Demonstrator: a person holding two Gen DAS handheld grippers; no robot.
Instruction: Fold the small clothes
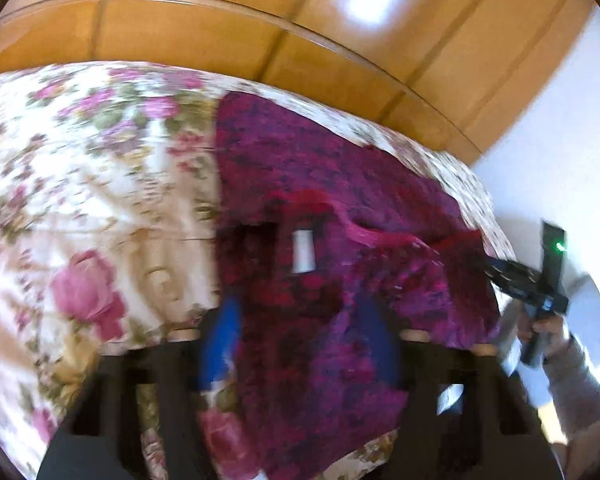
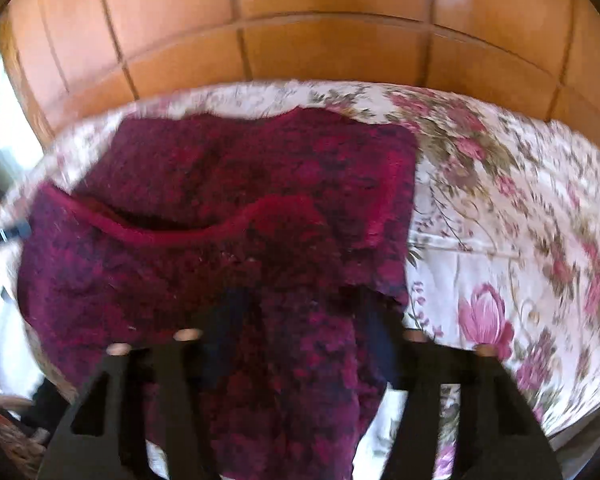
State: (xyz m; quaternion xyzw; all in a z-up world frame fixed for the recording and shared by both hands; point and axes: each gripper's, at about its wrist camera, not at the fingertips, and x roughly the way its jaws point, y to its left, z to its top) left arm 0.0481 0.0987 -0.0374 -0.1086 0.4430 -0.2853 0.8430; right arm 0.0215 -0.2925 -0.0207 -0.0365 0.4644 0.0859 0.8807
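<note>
Left wrist view. Fuzzy magenta-and-crimson knit garment (image 1: pixel 332 184) spread on bed under cream quilt with pink rose print (image 1: pixel 80 184); glossy orange wooden headboard (image 1: pixel 204 32) behind. Near part of garment lifted and bunched between blue-padded fingers (image 1: pixel 220 340) of left tool (image 1: pixel 300 320); jaws narrow, cloth filling the gap, reads as a pinch on the near edge. White sewn-in label (image 1: pixel 303 250) exposed, so inner face turned up here. Red ribbed trim (image 1: pixel 364 232) curving across the middle. At right edge, right tool (image 1: pixel 512 276) reaching in at garment's side, held by hand (image 1: pixel 548 332) in grey sleeve (image 1: pixel 580 392). Heavy motion blur.

Right wrist view. Same garment filling centre, far part flat on quilt near headboard, red trim arcing across. Near edge gathered between right tool's dark-blue fingers (image 2: pixel 380 340); jaws narrow, fabric between them, looks gripped. Woven basket (image 2: pixel 8 432) at lower left, contents not legible.

Progress, as judgement: 1 garment laid out, both near corners taken up, fold only beginning. No finished fold, no stack of folded pieces visible. Left: carry near edge over far part, flatten, fold again, set aside.
</note>
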